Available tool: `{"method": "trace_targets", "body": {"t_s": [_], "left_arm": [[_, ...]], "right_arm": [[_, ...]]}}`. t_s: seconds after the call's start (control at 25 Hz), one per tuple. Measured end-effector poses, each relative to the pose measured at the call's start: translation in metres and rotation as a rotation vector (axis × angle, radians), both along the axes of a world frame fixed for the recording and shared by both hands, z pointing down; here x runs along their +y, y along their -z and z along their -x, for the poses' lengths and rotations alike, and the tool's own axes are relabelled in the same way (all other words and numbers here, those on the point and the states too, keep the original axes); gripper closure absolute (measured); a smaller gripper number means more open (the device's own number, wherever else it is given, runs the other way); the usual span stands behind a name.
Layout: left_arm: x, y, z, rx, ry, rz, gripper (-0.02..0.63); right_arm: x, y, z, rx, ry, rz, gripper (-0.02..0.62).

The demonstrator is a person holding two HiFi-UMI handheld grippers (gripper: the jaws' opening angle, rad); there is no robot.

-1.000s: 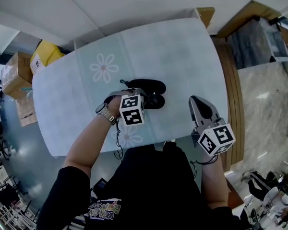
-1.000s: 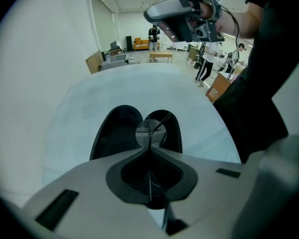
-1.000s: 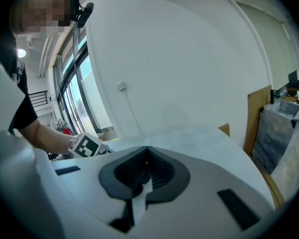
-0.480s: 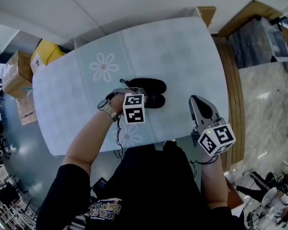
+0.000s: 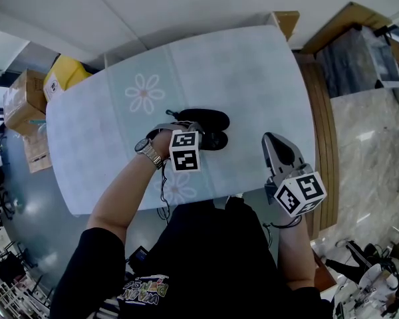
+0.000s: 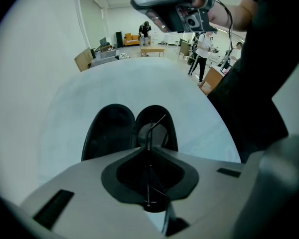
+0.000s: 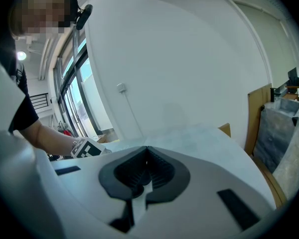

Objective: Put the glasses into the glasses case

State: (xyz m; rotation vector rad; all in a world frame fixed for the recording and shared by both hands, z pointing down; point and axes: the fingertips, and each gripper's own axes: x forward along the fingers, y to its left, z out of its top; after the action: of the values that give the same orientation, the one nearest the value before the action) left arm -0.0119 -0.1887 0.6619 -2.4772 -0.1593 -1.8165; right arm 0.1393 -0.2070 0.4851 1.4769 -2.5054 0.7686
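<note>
Pinching a thin temple of the glasses (image 6: 158, 129), the left gripper (image 6: 148, 144) has its barely parted jaws opening above the open glasses case (image 6: 108, 133), mid-table (image 5: 253, 78); the right gripper (image 7: 146, 152) is closed and empty.

Open-plan office — cardboard boxes (image 5: 23, 102), distant desks (image 6: 152, 49), orange sofa (image 6: 132, 36)

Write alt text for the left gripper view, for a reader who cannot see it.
The left gripper, its nearly closed jaws just beginning to open, holds the thin wire arm of the glasses over an open black glasses case on a pale table. A lens sits in the case's right half.
</note>
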Motion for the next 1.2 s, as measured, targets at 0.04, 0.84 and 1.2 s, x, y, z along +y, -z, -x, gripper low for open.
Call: {"method": "trace_targets", "body": {"t_s": [0.04, 0.84, 1.2], "left_arm": [[0.0, 0.001, -0.001, 0.003, 0.004, 0.0, 0.572], [-0.013, 0.062, -0.014, 0.265, 0.401, -0.088, 0.477], [-0.007, 0.155, -0.01, 0.735, 0.826, -0.087, 0.525]], "right_arm": [[0.0, 0.001, -0.001, 0.001, 0.001, -0.001, 0.572], [0.011, 0.023, -0.02, -0.037, 0.084, -0.069, 0.572], [0.024, 0.048, 0.002, -0.005, 0.225, -0.134, 0.572]]}}
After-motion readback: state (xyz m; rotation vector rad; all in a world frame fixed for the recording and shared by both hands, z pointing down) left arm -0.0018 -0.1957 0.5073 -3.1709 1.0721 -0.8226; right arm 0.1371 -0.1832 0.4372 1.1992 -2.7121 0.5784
